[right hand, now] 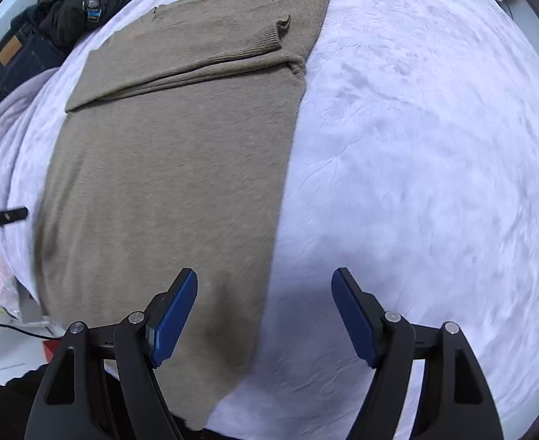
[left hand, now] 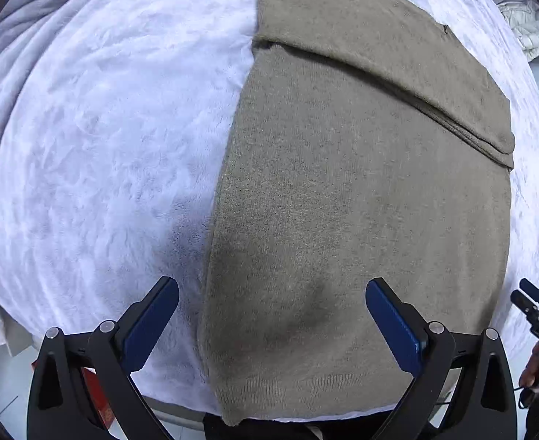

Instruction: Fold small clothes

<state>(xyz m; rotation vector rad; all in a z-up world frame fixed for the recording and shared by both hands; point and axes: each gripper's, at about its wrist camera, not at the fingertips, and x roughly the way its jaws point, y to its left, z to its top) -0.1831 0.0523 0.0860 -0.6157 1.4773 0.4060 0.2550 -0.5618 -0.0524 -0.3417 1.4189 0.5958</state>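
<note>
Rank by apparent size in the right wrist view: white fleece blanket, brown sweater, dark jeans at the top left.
1. White fleece blanket, largest.
2. Brown sweater.
3. Dark jeans, smallest, though distant and partly cut off, so their true size is unsure.

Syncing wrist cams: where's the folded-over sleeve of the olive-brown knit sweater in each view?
Left wrist: folded sleeve crosses the olive-brown knit sweater diagonally, upper right.
Right wrist: sleeve upper left of centre, ribbed cuff pointing right.
Shared landmark: white fleece blanket.
</note>
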